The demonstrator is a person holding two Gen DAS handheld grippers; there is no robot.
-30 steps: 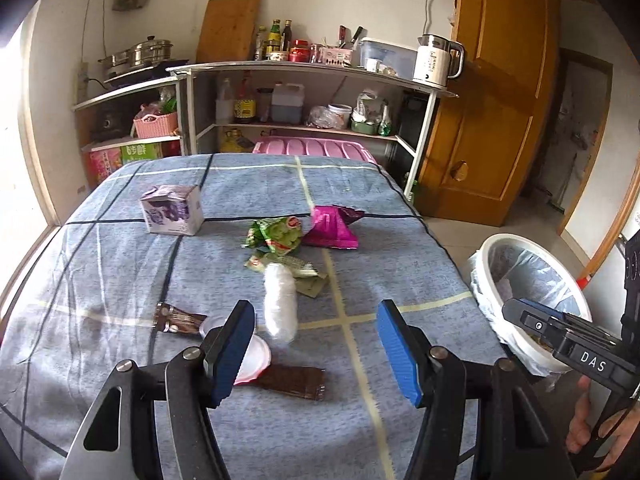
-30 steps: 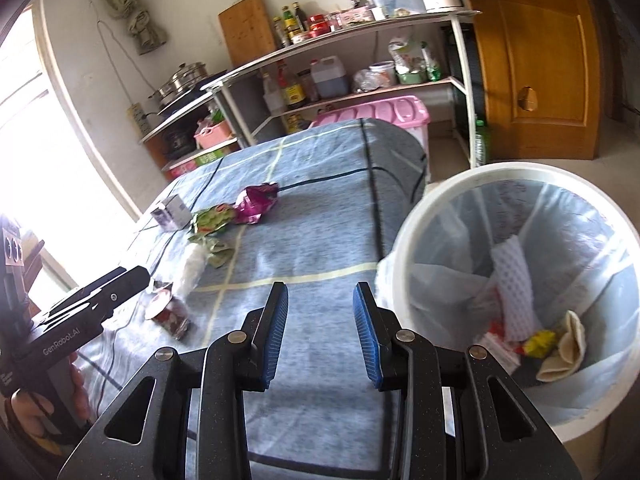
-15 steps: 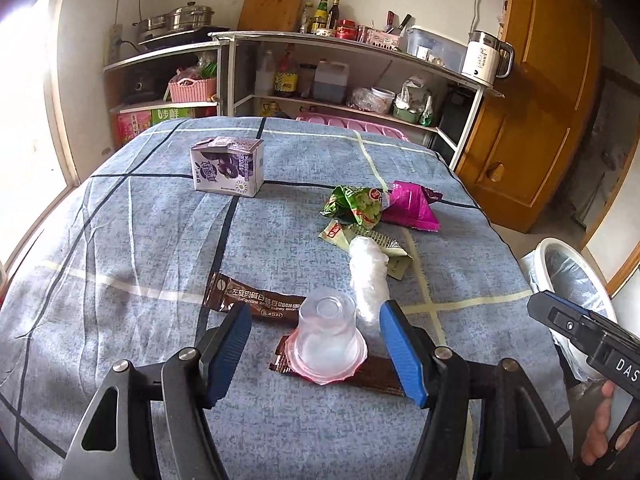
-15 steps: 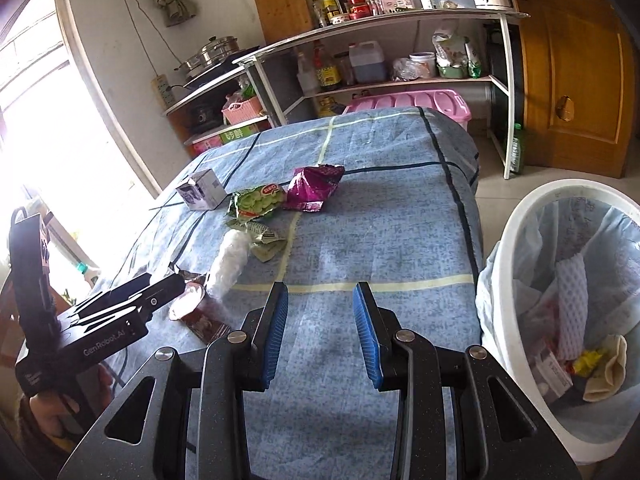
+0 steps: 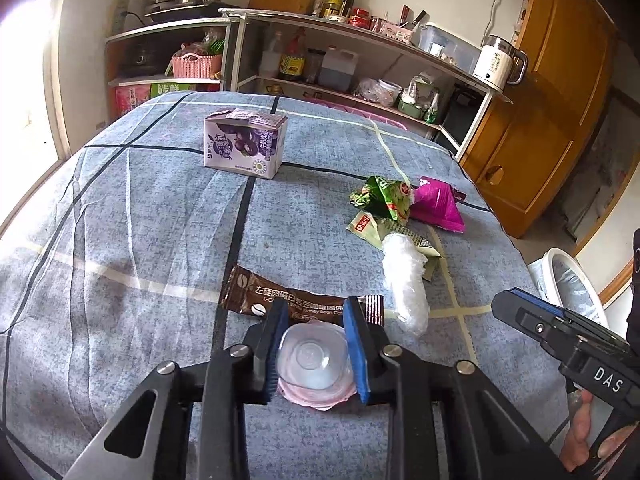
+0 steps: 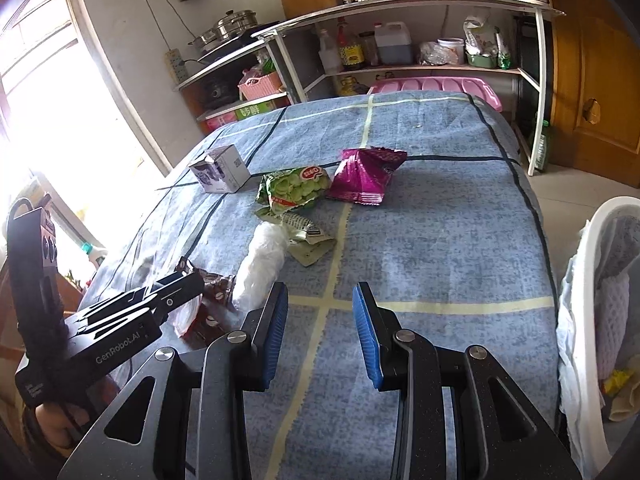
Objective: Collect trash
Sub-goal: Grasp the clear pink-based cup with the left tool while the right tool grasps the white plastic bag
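On the blue checked cloth point(image 5: 120, 240) an upturned clear plastic cup point(image 5: 310, 360) with a pink rim sits between the blue pads of my left gripper point(image 5: 316, 308). Its jaws are closing and the pads press the cup's sides. A brown coffee wrapper point(image 5: 256, 296) lies just beyond the cup. To the right lie a white foam sleeve point(image 5: 404, 280), a green snack bag point(image 5: 384, 198), a magenta bag point(image 5: 436, 204) and a pale sachet point(image 5: 364, 228). A purple milk carton point(image 5: 244, 144) stands farther back. My right gripper point(image 6: 320, 294) hovers open over bare cloth, holding nothing.
A white bin point(image 6: 588, 260) with a liner and some rubbish inside stands off the table's right edge. Shelves point(image 6: 400, 4) with bottles, pots and a kettle line the far wall. A wooden door point(image 5: 560, 100) is at the right, a bright window point(image 6: 40, 120) at the left.
My left gripper came forward and down over the cup and its jaws closed in from wide apart onto it. The right gripper swung left from over the bin to above the cloth.
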